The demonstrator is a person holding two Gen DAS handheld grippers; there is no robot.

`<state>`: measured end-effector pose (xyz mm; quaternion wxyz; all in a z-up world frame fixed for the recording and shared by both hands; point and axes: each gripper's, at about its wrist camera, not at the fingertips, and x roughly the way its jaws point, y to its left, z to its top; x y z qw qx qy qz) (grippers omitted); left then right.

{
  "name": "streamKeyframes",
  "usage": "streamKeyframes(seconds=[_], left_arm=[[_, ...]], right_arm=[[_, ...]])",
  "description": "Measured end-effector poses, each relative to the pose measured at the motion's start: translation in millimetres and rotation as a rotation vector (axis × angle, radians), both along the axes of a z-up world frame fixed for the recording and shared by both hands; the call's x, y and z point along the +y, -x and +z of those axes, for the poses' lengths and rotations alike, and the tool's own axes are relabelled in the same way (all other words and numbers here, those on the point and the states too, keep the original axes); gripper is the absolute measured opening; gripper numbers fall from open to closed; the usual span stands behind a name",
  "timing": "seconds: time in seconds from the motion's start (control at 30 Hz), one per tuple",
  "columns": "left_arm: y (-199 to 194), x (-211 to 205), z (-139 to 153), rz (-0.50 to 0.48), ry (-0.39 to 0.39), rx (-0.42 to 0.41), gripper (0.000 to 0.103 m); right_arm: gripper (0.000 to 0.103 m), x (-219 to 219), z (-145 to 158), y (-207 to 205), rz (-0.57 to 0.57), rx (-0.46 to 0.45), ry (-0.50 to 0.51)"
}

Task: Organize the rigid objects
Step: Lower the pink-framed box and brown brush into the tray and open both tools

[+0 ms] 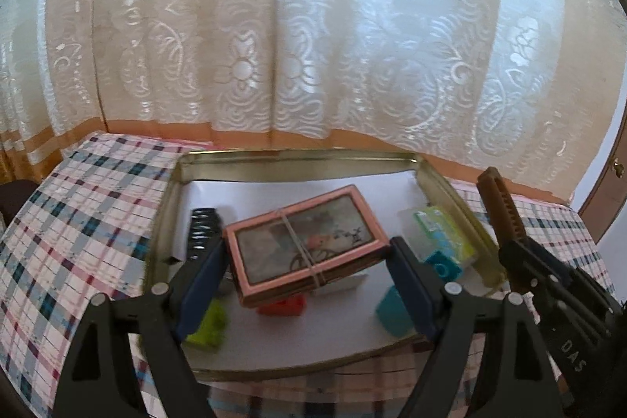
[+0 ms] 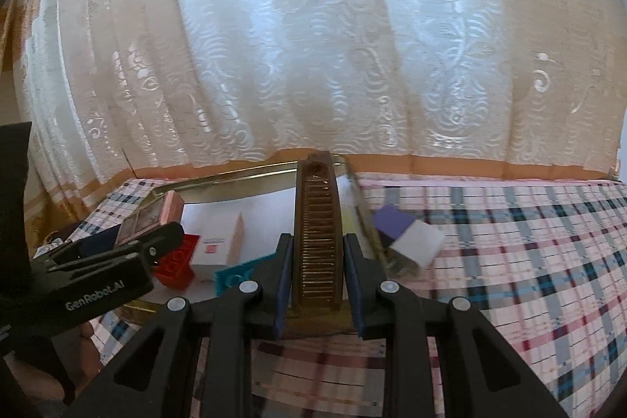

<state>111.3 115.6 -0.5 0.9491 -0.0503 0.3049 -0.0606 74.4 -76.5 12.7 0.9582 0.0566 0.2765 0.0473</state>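
the left gripper (image 1: 307, 261) is clamped on a pink box (image 1: 303, 241) bound with a rubber band, holding it by its short ends above the tin (image 1: 450, 190). the box looks stiff and light; the end grip seems sound, though its glossy top hints that the sides may be slick, and the band could snag. the right gripper (image 2: 318, 261) is closed on a brown comb (image 2: 317, 222), gripped low across its width, teeth facing the camera, its tip over the tin's right wall. the comb is thin, hard plastic, likely light and a little springy, so a hold near the base fits.

the tin is a shallow gold tray lined with white paper. in it lie a black comb (image 1: 202, 230), a red brick (image 2: 176, 261), a lime block (image 1: 207, 328), teal blocks (image 1: 394, 312), a green-and-white pack (image 1: 443, 234) and a white card box (image 2: 215, 241). outside, just beside the right wall on the plaid cloth (image 2: 529, 241), lies a purple-and-white eraser (image 2: 407, 234), probably not yet put away.
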Motion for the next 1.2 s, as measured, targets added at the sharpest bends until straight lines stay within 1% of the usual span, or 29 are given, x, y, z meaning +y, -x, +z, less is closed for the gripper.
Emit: streamKeyframes(seconds=[0.23, 0.37, 0.53, 0.67, 0.8, 0.93, 1.07, 1.2], left_arm=[[-5.5, 19.9, 1.4, 0.059, -0.004, -0.008, 0.083], [-8.5, 30.4, 1.2, 0.083, 0.001, -0.008, 0.083], [-12.2, 34.1, -0.3, 0.089, 0.009, 0.003, 0.083], [-12.4, 32.8, -0.2, 0.088, -0.026, -0.004, 0.083], [-14.9, 38.3, -1.7, 0.096, -0.003, 0.010, 0.083], [-15.8, 38.6, -2.3, 0.108, -0.027, 0.008, 0.083], [-17.4, 35.0, -3.4, 0.112, -0.070, 0.011, 0.083], [-18.0, 34.4, -4.5, 0.107, -0.075, 0.020, 0.083]], right_arm=[[0.028, 25.8, -0.3, -16.3, 0.032, 0.009, -0.018], [0.028, 30.4, -1.2, -21.1, 0.032, 0.016, -0.028], [0.028, 31.5, -3.8, -25.8, 0.018, 0.026, -0.025], [0.028, 34.4, -7.0, -30.7, 0.011, 0.037, -0.019], [0.028, 41.7, -8.1, -38.8, 0.011, 0.049, -0.020], [0.028, 49.7, -6.5, -47.5, 0.010, 0.047, -0.034], [0.028, 54.3, -12.0, -53.5, 0.024, 0.056, -0.057], [0.028, 53.9, -16.1, -56.4, 0.040, 0.068, -0.059]])
